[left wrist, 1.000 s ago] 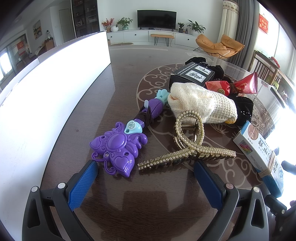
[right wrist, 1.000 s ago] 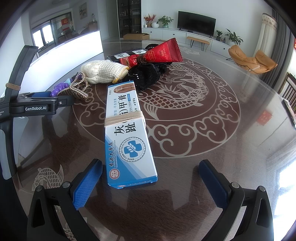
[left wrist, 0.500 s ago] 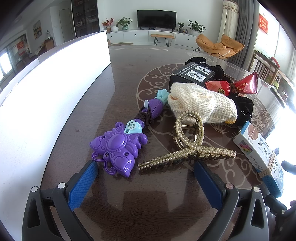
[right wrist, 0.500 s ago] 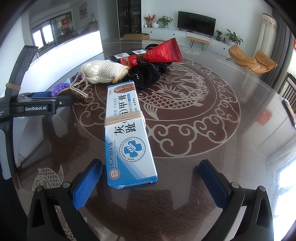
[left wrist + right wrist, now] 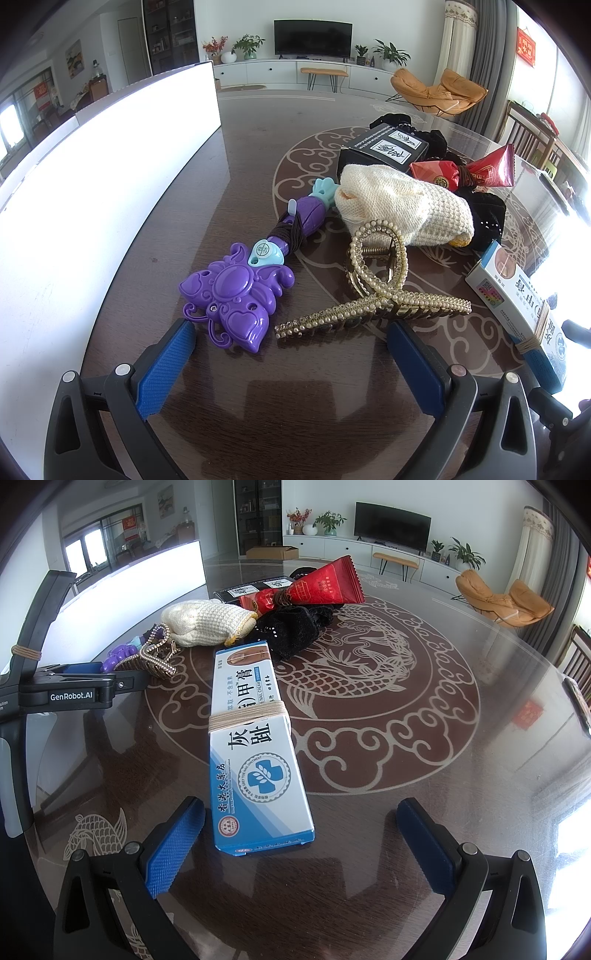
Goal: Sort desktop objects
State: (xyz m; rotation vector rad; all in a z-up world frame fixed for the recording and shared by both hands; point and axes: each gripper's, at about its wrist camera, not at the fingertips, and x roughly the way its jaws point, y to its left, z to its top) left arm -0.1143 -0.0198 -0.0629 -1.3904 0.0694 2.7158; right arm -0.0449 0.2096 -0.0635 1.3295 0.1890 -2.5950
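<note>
Both cameras sit low over the desk [image 5: 258,147], each looking forward between its own blue fingers [image 5: 166,365] [image 5: 173,845] toward the far wall with the TV [image 5: 312,37].

The left wrist view is close to the purple toy [image 5: 232,299] and pearl clip [image 5: 376,280].

The right wrist view is close to the blue box [image 5: 255,746] and looks from further right, catching the left gripper [image 5: 74,694] at its left edge.

Both share the box [image 5: 517,295], knit pouch [image 5: 402,206] [image 5: 207,624], red packet [image 5: 461,171] [image 5: 314,587], toy and clip.

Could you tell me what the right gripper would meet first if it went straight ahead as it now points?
Most likely the blue-and-white ointment box; its near end lies just ahead of the open right gripper, left of centre.
</note>
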